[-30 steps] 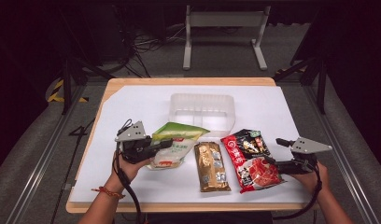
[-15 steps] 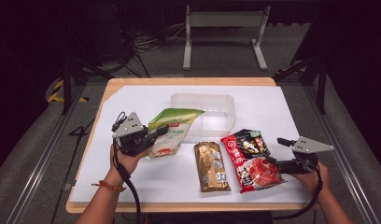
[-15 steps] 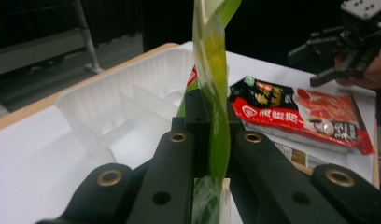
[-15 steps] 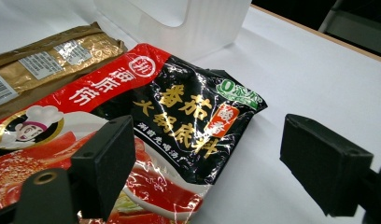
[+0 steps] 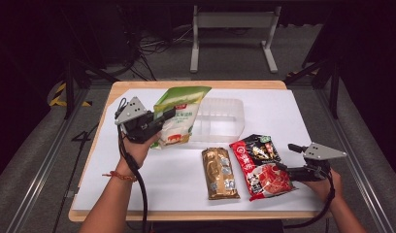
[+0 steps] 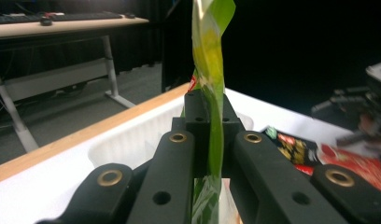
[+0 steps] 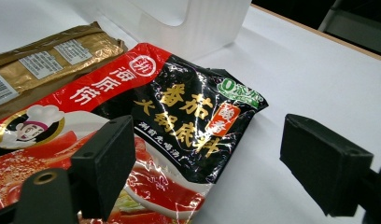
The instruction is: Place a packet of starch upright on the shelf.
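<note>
The green pouch (image 5: 179, 115) hangs in the air over the back left part of the table (image 5: 283, 111), pinched by its edge in the left gripper (image 5: 163, 117), whose jaws are closed flat on the foil; in the left gripper view the pouch (image 6: 211, 93) rises edge-on straight up out of the jaws, so its long axis runs away from them, up and slightly toward the far side. Just beyond and to the right of it sits the clear plastic tray (image 5: 220, 121), its near-left corner under or right beside the pouch's lower end. That is the relation the next move likely turns on: the tray lies forward and to the right of the jaws, a short carry away, and the pouch's length looks roughly in line with the tray's short side, so it may need turning to lie along the tray. The left hand is much the nearer one

The tray appears empty, with open room inside. On the near side lie a gold packet (image 5: 219, 172) and, touching it on the right, a red and black packet (image 5: 261, 164), both well clear of the carry path. The right gripper (image 5: 288, 171) rests at the red packet's right edge, jaws spread wide with one jaw over the packet (image 7: 146, 135), gripping nothing
</note>
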